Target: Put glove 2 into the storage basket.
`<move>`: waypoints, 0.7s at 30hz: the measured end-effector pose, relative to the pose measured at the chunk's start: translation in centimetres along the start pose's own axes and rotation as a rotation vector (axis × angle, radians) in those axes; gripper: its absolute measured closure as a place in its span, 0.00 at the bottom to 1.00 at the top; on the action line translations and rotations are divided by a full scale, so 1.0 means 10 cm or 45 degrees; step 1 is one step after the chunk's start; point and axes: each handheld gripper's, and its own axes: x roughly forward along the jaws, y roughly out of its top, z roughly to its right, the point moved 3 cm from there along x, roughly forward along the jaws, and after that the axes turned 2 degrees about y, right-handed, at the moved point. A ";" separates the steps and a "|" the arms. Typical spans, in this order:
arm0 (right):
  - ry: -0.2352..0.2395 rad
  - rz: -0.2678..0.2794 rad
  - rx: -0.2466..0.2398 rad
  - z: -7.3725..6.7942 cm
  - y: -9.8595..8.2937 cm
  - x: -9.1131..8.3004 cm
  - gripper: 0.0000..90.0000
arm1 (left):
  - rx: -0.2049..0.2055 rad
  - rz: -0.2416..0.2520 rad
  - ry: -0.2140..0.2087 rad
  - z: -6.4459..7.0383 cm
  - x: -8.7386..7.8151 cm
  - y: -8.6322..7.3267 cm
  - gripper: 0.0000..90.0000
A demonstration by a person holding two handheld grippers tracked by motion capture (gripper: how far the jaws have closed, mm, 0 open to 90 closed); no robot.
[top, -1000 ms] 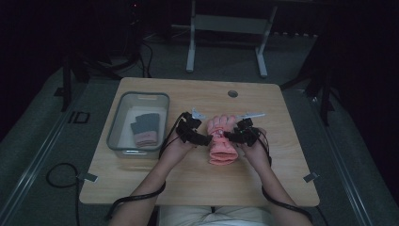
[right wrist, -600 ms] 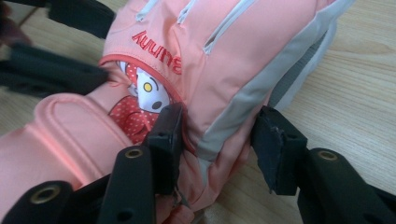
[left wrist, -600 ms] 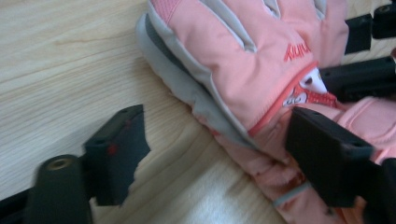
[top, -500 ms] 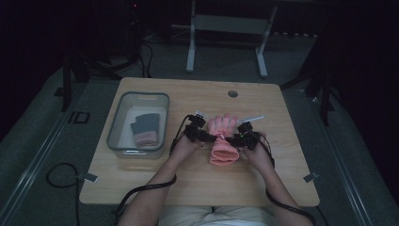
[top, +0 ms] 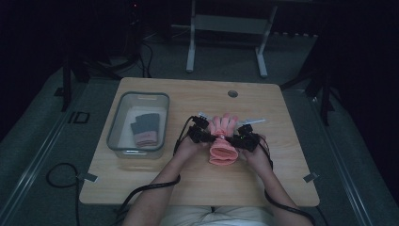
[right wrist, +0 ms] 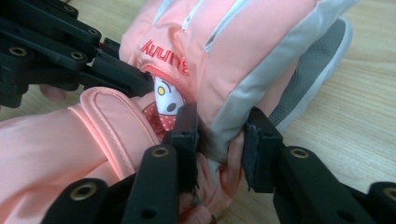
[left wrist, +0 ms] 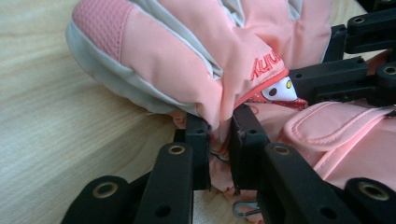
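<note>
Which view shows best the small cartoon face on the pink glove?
The right gripper view: the cartoon face sits large on the pink glove. The left gripper view shows it smaller, half tucked under fabric; the high view is too distant.

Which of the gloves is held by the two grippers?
The pink glove on the bare table, pinched by both grippers; the dark grey gloves lie untouched in the clear bin.

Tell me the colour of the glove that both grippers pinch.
Salmon pink with pale grey trim, clearest in the left gripper view: glove.
</note>
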 end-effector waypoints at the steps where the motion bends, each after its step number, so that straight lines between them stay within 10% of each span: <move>1: -0.004 0.009 0.001 -0.01 0.00 -0.01 0.79 | 0.003 0.005 0.010 0.02 -0.01 0.01 0.89; 21: 0.084 0.213 -0.010 -0.40 0.49 -0.36 0.80 | 0.075 0.124 0.109 0.10 -0.90 0.27 0.91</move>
